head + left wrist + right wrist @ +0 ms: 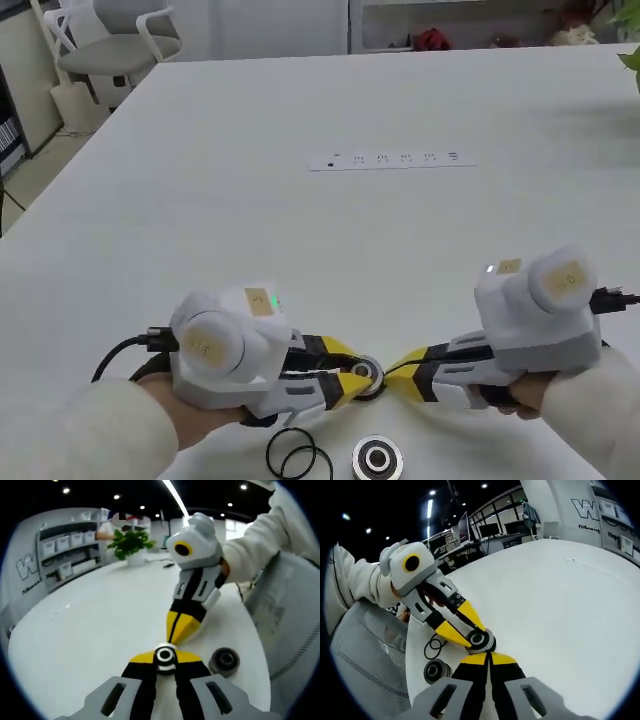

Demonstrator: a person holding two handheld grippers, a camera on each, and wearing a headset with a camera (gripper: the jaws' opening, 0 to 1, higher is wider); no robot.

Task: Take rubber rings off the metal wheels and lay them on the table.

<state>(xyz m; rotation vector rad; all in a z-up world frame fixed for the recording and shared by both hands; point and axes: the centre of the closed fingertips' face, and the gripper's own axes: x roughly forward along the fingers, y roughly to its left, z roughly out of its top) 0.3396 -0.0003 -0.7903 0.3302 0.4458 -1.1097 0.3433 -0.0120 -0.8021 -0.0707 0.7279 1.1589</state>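
Grippers meet nose to nose at six o'clock of the head view, near the front edge of the white table (300, 230). The left gripper (348, 380) reaches in from nine o'clock and the right gripper (398, 368) from three o'clock. A metal wheel (365, 375) sits between their yellow tips. From above we cannot read the jaws.

The left gripper view settles one side. Its own two jaws are clamped on the wheel, one tip at nine o'clock of it and one at three, with the hub facing the camera.

The right gripper view settles the other. Its jaws are pressed together with no gap, and their joined point touches the wheel's rim. Whether they pinch any rubber there we cannot tell.

Two loose rubber rings (298, 456), thin and black, lie overlapping on the table at seven o'clock of the held wheel in the head view. The right gripper view has them too, beside the left gripper's jaws. A second wheel (377, 458) lies flat just beside the rings, at their three o'clock.

Far across the table at twelve o'clock lies a white power strip (395, 160). The left gripper view adds a potted plant (130, 542) at eleven o'clock.
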